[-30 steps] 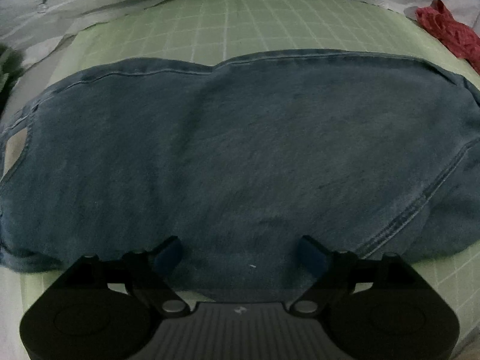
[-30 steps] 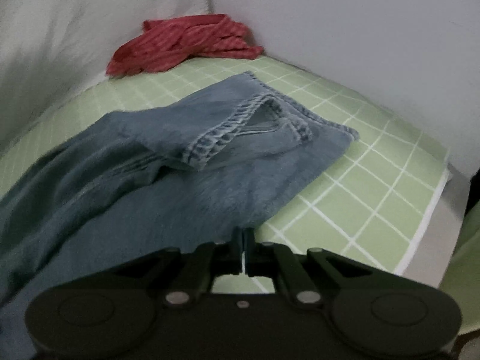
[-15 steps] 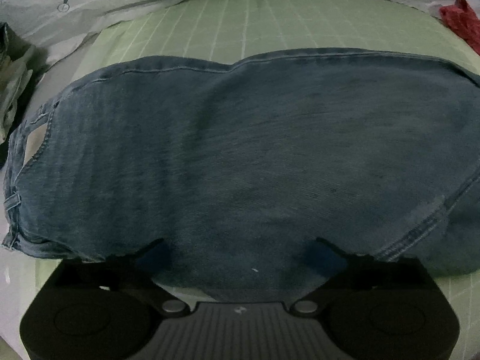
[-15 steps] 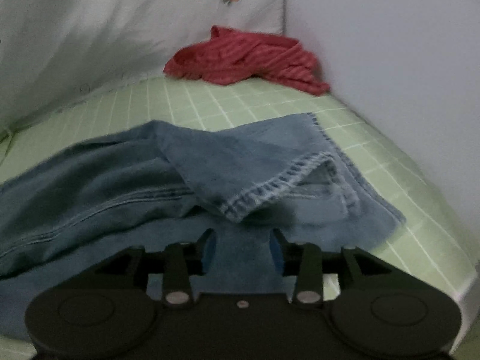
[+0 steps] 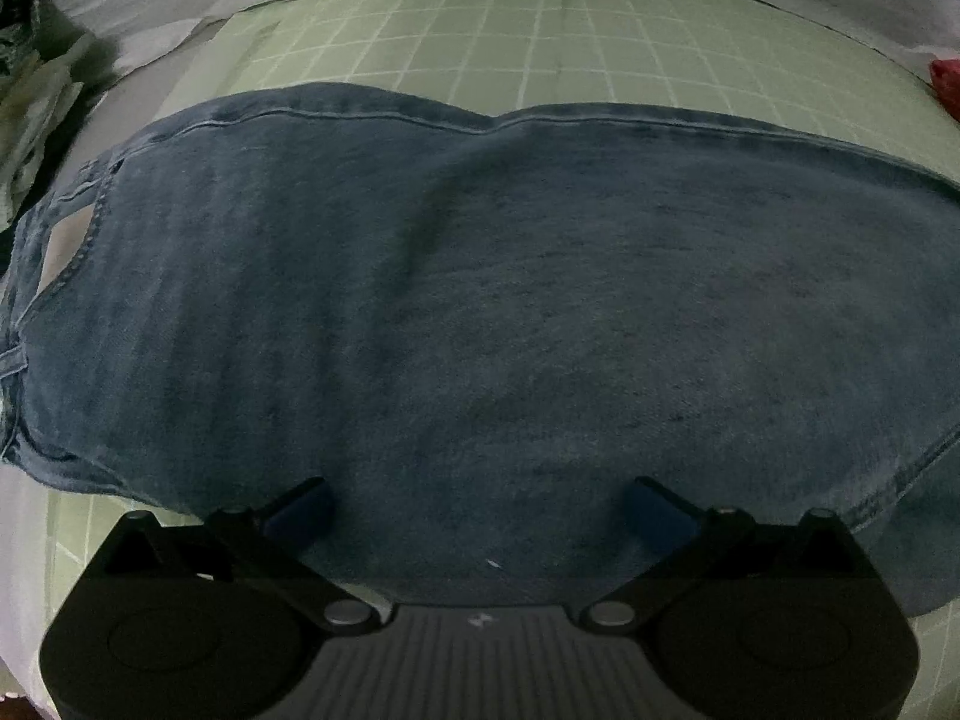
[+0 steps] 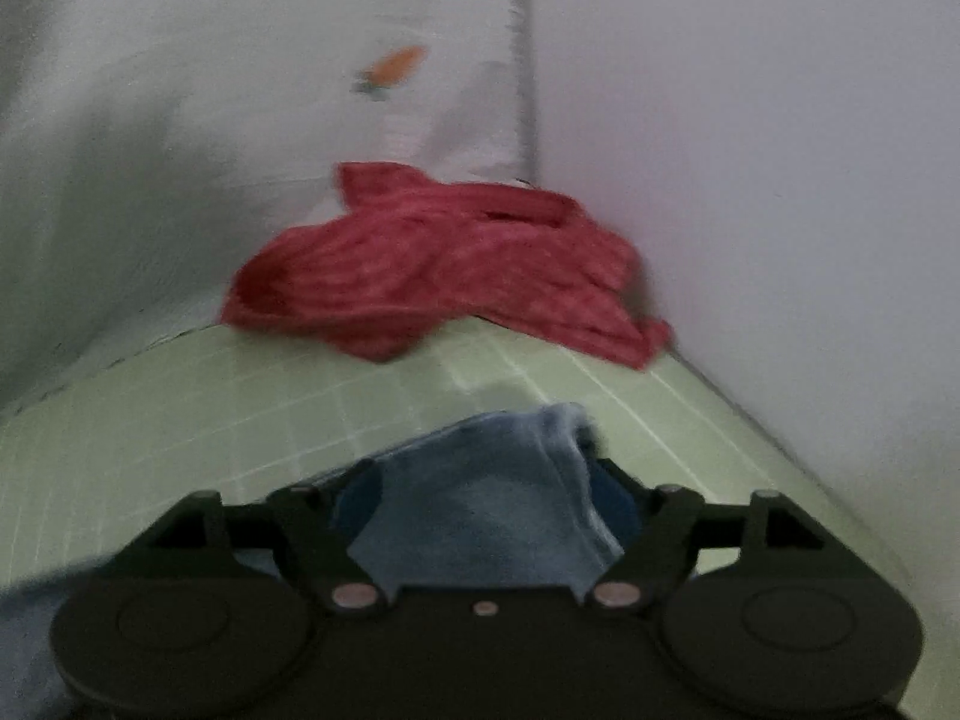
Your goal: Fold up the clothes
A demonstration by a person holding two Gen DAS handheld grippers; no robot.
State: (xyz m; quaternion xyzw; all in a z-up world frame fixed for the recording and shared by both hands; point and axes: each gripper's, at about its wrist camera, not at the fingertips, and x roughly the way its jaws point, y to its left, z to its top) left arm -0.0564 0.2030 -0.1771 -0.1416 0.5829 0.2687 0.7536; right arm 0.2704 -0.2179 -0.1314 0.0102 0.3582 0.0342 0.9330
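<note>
A pair of blue jeans (image 5: pixel 510 300) lies flat across a green checked sheet (image 5: pixel 480 30), waistband and belt loop at the left. My left gripper (image 5: pixel 480 510) hangs over the near edge of the denim, pointing steeply down, jaws wide open with only flat cloth under them. In the right wrist view the paler leg end of the jeans (image 6: pixel 492 492) lies between the fingers of my right gripper (image 6: pixel 489 501). Those jaws are opening, and the pads do not press on the cloth. This view is blurred.
A crumpled red garment (image 6: pixel 444 264) lies in the far corner of the green checked sheet (image 6: pixel 180 420), against a white carrot-print cloth (image 6: pixel 240 120) and a plain wall (image 6: pixel 750 180). Its red edge (image 5: pixel 948 84) shows far right. Pale crumpled cloth (image 5: pixel 36 90) sits at the left.
My right gripper went from shut to wide apart and swept toward the jeans' leg end, so the red garment now looms ahead. My left gripper opened slightly wider and rolled a little.
</note>
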